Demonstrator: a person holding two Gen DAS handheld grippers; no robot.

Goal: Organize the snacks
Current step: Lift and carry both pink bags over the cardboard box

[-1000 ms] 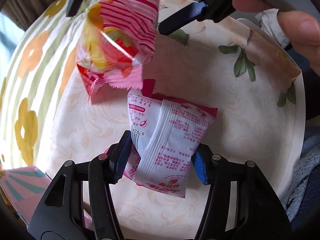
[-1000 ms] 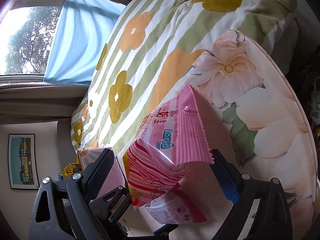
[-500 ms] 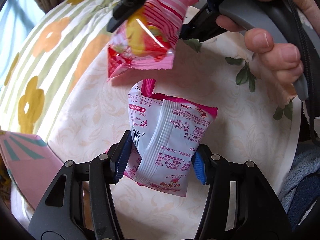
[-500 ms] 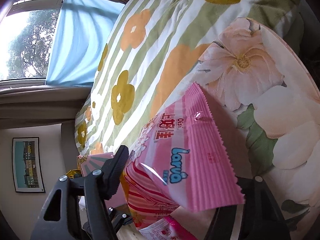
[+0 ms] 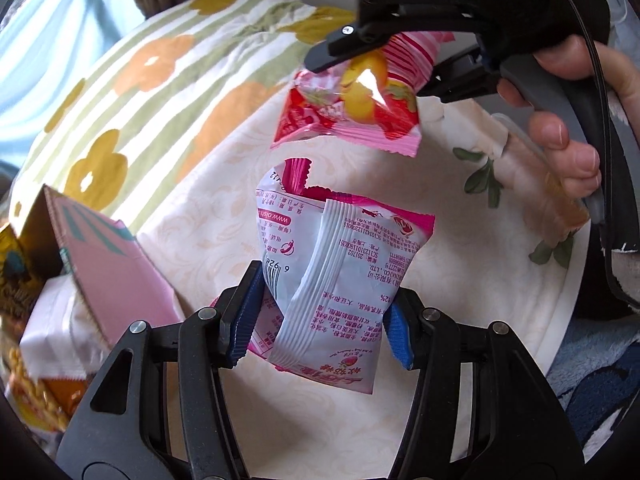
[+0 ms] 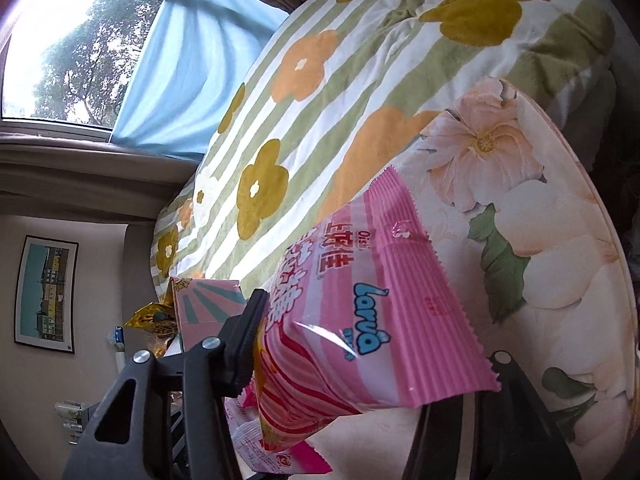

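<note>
Snacks first: we've got two packets in the air and neither is put away yet, so we'd call this somewhere mid-job, sorting not finished.

Biggest thing around is the flowered blanket with green stripes, spread over what looks like a bed. On it sits the round floral tray, which is basically our worktop here, and nothing we can see is lying flat on it. Off to the left edge there's a pink cardboard box with its flap open and some gold-wrapped snacks next to or inside it, can't tell which. Our guess is the packets end up in that box, but that's only a guess.

Then the packets. The pink striped Larva packet is pinched in the right tool, held up above the far side of the tray, hanging down from the jaws. The white and pink packet, back side facing us with all the small print, is clamped in the left tool, blue pads pressing in on both sides, lifted over the middle of the tray.

Pose-wise: the right hand wraps the grey handle with fingers curled on the trigger, tool pointing in from the upper right toward the left one. Left tool points forward and down over the tray.
</note>
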